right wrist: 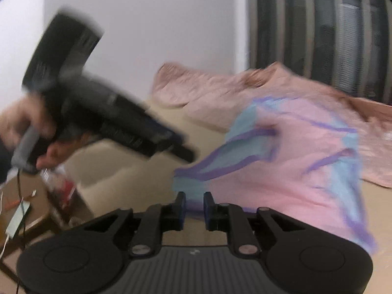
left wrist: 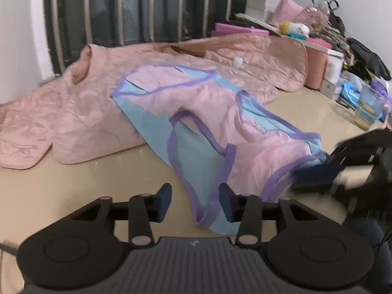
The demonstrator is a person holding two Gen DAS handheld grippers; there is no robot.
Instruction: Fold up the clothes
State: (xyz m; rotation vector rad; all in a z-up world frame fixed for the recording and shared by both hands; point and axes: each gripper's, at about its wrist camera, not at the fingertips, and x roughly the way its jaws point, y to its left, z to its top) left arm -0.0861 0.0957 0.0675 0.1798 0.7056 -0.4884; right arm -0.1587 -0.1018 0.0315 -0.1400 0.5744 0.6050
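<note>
— Where do we find the garment (left wrist: 210, 122)?

— The pink, blue and purple-trimmed piece lies on the beige worktop (left wrist: 73, 186), its far end overlapping a quilted pink blanket (left wrist: 61, 112). In the left wrist view its long axis runs from far left towards near right.

— And our grippers?

— The left gripper (left wrist: 194, 202) stands apart, a purple-edged corner lying between the jaws without either pad pressing it. The right gripper (right wrist: 194, 207) is narrowly apart, the blue hem just ahead; we cannot tell whether it pinches fabric.

— What does each view add?

— The left shows boxes (left wrist: 264, 2) and clutter; only the right shows the hand (right wrist: 27, 132) holding the left gripper.
</note>
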